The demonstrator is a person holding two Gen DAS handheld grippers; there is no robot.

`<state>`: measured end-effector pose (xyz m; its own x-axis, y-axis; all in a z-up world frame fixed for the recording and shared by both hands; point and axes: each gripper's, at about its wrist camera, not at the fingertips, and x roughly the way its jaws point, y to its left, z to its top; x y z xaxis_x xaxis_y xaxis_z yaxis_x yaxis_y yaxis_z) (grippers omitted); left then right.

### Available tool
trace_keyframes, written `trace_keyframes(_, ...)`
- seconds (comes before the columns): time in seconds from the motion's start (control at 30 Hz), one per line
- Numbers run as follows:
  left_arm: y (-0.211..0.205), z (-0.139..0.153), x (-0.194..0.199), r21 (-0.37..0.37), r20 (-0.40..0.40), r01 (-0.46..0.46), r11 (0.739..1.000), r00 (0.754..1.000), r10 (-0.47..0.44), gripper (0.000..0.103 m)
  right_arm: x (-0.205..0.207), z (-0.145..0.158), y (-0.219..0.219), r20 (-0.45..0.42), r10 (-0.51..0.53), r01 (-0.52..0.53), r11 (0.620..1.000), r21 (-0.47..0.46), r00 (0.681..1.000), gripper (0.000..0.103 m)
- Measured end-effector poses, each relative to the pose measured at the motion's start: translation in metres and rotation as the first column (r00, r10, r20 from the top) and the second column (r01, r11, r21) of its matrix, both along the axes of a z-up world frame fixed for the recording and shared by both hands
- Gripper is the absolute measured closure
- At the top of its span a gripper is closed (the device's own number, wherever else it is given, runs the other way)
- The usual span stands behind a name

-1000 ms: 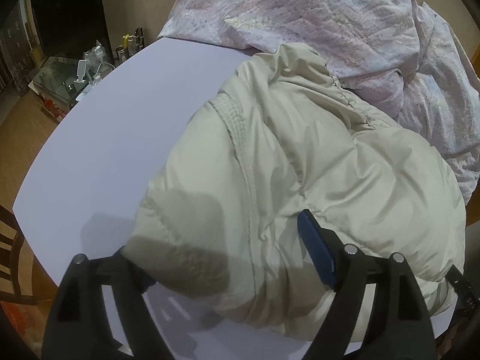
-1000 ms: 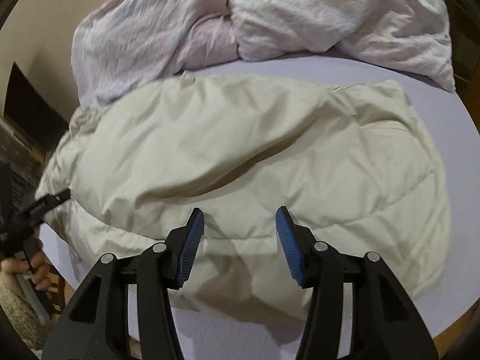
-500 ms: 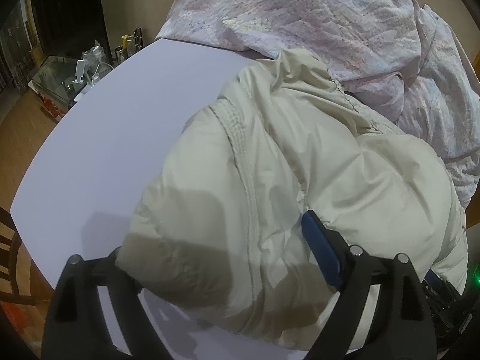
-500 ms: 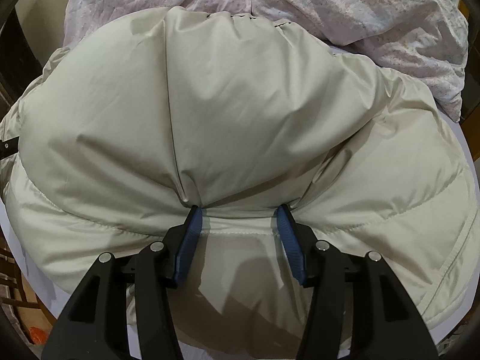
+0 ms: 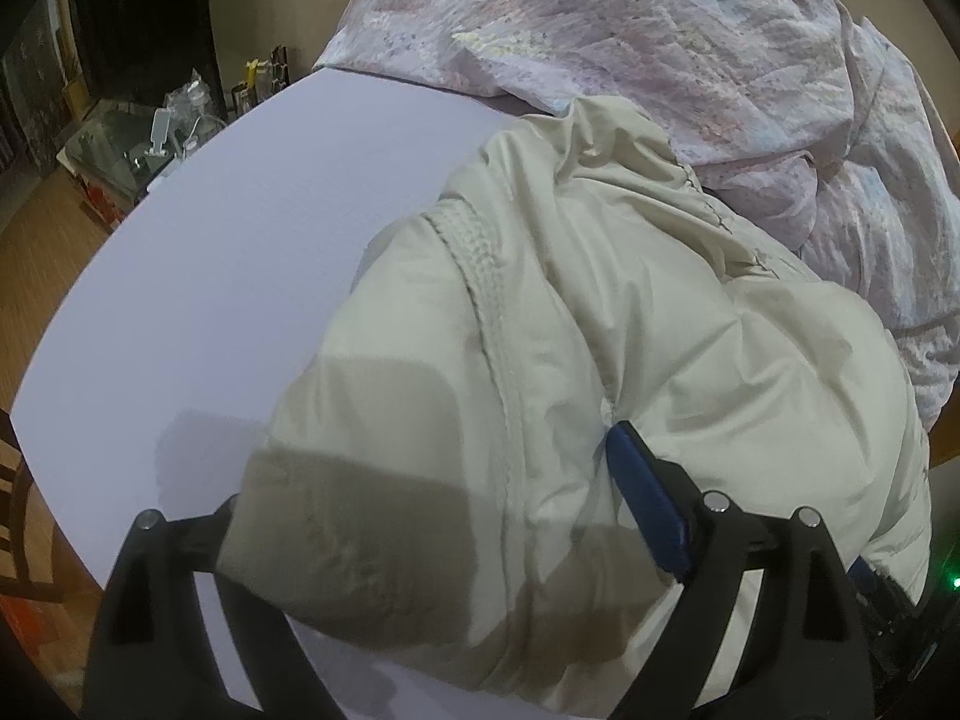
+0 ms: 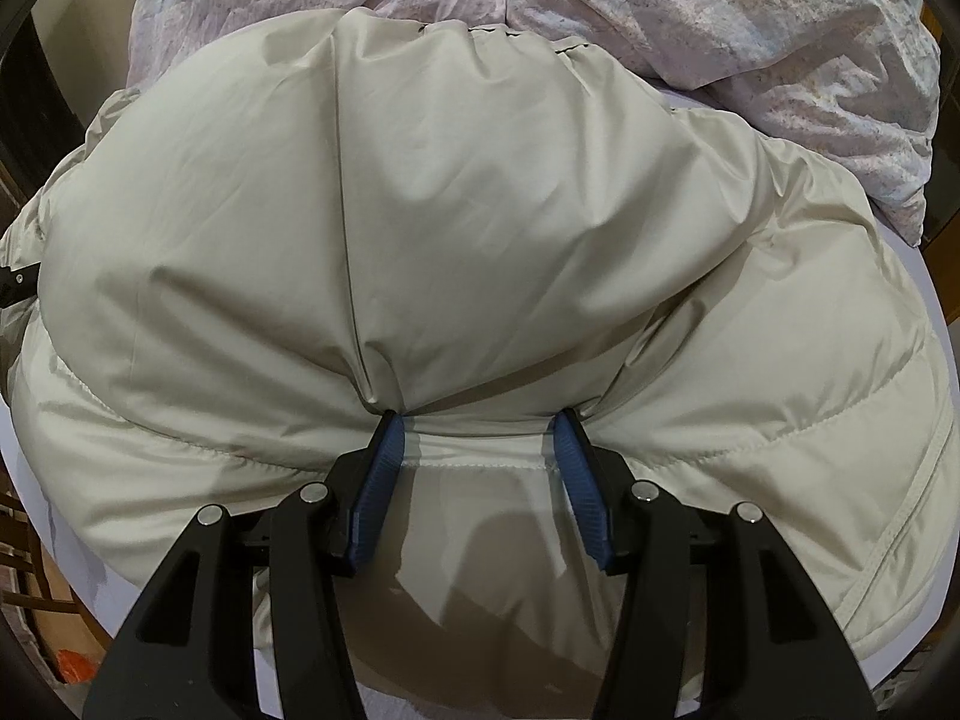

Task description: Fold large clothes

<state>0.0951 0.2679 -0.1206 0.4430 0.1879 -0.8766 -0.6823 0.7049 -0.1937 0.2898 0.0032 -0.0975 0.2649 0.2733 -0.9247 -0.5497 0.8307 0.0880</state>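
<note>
I see a big white table (image 5: 228,252), and most of its right half is covered. At the far edge lies a crumpled pink-lilac quilt (image 5: 690,60), which reaches from the far middle to the far right corner. In front of it, touching it, is the cream padded jacket (image 6: 480,192). The jacket is bunched into a thick mound and goes from the quilt down to the near edge of the table; the left part of the table is bare.

My right gripper (image 6: 480,456) is pushed into the near side of the jacket. Its two blue pads (image 6: 384,456) stand apart, with a stitched band of the cloth between them, and the fabric bulges over both tips. The pads touch the cloth at each side, but I cannot tell if they really clamp it.

My left gripper (image 5: 432,516) is at the jacket's left end, near the near edge. Its jaws are wide, and a fat fold of the jacket fills the gap. Only the right blue pad (image 5: 648,510) is visible; the left finger is hidden under the cloth.

Beyond the far left corner I see a glass side table (image 5: 102,150) with small bottles.
</note>
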Motion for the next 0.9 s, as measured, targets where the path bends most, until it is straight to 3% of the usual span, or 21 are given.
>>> trace_keyframes(0.13,0.005,-0.003,0.001,-0.041,0.023,-0.029,0.999,0.999,0.03,0.018,-0.001,0.0,-0.002,0.0,0.002,-0.002,1.0,0.003,1.0,0.049)
trace_keyframes(0.3,0.004,0.006,0.003,-0.044,0.064,-0.026,0.999,0.998,0.029,0.057,-0.002,-0.001,-0.004,0.004,0.002,-0.002,1.0,0.007,1.0,0.049)
trace_keyframes(0.4,0.002,0.015,0.004,-0.04,0.085,-0.01,0.999,0.996,0.013,0.07,-0.005,-0.001,-0.005,0.007,0.003,-0.003,1.0,0.008,1.0,0.049)
trace_keyframes(0.67,-0.016,0.064,0.008,-0.006,0.204,0.053,0.999,0.978,-0.051,0.078,-0.008,0.0,-0.003,0.013,0.01,-0.01,1.0,0.004,1.0,0.049)
trace_keyframes(0.9,-0.059,0.116,0.023,0.044,0.314,0.163,0.986,0.935,-0.168,0.078,-0.009,0.001,-0.003,0.012,0.011,-0.011,1.0,0.008,1.0,0.049)
